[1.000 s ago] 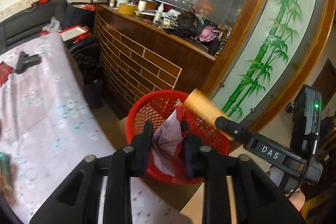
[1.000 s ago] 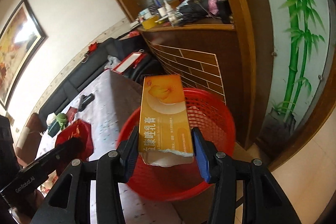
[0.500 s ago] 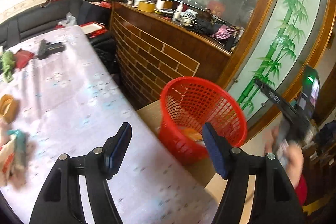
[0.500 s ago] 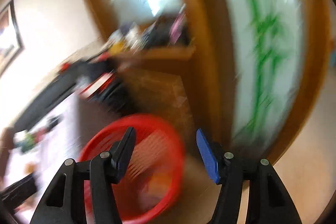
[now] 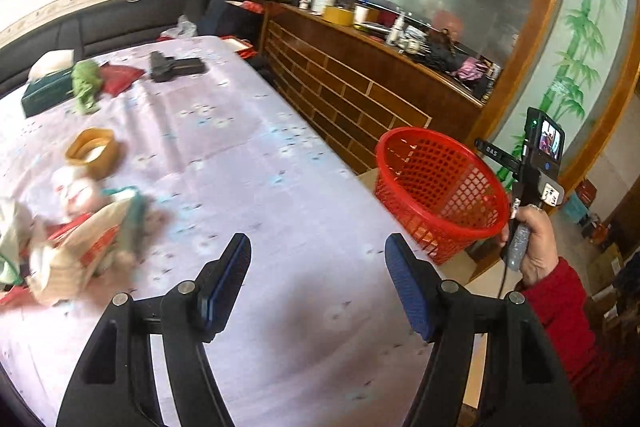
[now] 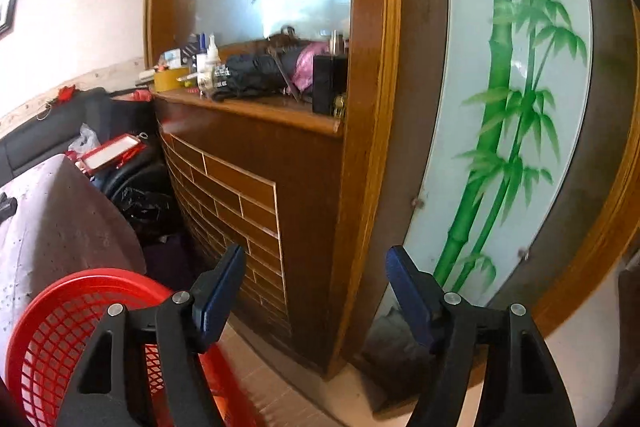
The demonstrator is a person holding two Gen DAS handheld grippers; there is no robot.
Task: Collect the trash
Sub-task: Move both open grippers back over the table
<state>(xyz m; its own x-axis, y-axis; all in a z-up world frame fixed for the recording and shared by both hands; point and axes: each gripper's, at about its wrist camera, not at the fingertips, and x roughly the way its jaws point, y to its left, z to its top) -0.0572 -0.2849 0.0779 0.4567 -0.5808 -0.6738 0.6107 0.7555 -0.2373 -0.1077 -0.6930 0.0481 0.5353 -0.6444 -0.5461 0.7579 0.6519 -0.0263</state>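
A red mesh basket stands just past the right end of the table; it also shows at the lower left of the right wrist view. A blurred pile of wrappers and crumpled paper lies on the lilac tablecloth at the left. My left gripper is open and empty above the cloth, right of the pile. My right gripper is open and empty, right of the basket, facing the wooden cabinet; its body shows in the left wrist view, held by a hand.
On the table lie a yellow tape roll, a green toy, a tissue box, a red pouch and a black device. A cluttered wooden cabinet and bamboo glass panel stand behind the basket.
Both grippers opened and let go of their trash over the basket: the left its crumpled wrapper, the right the orange box. The left swung back over the table; the right turned away rightward.
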